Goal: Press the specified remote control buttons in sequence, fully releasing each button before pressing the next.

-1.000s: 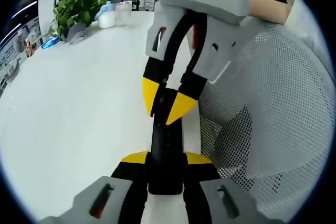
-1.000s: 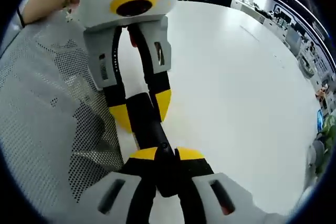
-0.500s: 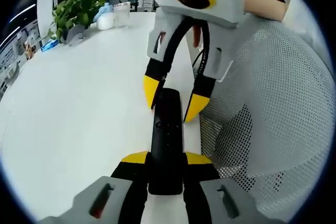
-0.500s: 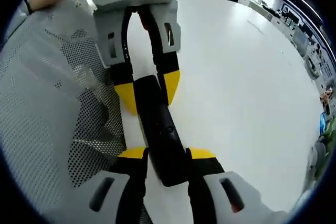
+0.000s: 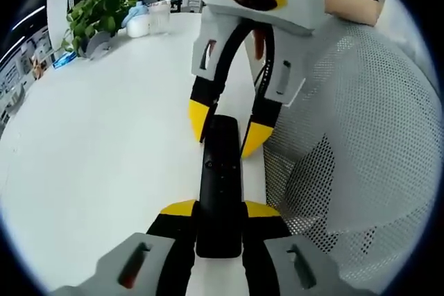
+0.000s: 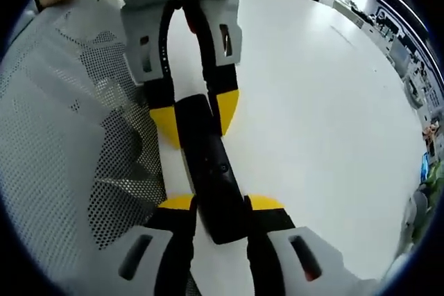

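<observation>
White and wide, the round tabletop runs off toward an office background. In the left gripper view a leafy green potted plant stands at the far left edge of it, with a small white container and a clear plastic cup just beside the plant.

Nearer the middle of that view, the slim black remote control lies lengthwise at the table's edge. The left gripper has its yellow-tipped jaws closed against the remote's near end, one on each long side, holding it. The right gripper comes in from the top with its jaws parted, one tip on either side of the remote's far end; whether those tips touch the remote is hard to tell from here. To the right, a grey mesh chair back sits just beside the table.

In the right gripper view the chair back is on the left, the remote control runs up the middle, the right gripper straddles its near end with jaws spread, and the left gripper clamps the far end. Bare tabletop lies to the right.
</observation>
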### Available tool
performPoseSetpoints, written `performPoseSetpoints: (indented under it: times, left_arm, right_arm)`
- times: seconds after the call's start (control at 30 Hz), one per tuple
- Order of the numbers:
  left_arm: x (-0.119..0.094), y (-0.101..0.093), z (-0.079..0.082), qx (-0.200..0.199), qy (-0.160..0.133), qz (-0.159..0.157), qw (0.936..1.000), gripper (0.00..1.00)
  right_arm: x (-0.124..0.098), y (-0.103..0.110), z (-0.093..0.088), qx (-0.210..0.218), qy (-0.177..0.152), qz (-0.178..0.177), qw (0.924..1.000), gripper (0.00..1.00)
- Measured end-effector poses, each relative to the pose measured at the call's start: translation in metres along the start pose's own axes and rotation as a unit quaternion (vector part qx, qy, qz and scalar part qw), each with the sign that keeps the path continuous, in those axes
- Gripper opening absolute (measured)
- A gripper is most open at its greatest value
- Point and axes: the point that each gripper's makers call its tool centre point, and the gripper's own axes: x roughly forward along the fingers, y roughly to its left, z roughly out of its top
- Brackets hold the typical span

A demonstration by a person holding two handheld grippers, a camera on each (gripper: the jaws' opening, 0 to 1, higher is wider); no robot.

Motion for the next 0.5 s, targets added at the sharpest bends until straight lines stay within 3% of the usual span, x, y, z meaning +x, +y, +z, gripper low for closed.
performPoseSetpoints:
  times: [0.2, 0.33, 0.5]
  left_arm:
    - [0.001, 0.001, 0.001, 0.003, 0.012, 0.007, 0.9999, 0.19]
    - [-0.001, 0.004, 0.001, -0.022, 0.009, 0.01, 0.9997, 0.21]
    - [-0.016, 0.004, 0.016, -0.057, -0.025, 0.016, 0.9979, 0.28]
  right_arm:
    - [0.0, 0.0, 0.0, 0.001, 0.002, 0.001, 1.0, 0.27]
    - [0.0, 0.0, 0.0, 0.014, 0.002, 0.006, 0.9999, 0.27]
    - [0.0, -0.002, 0.0, 0.012, 0.006, 0.0, 0.9999, 0.26]
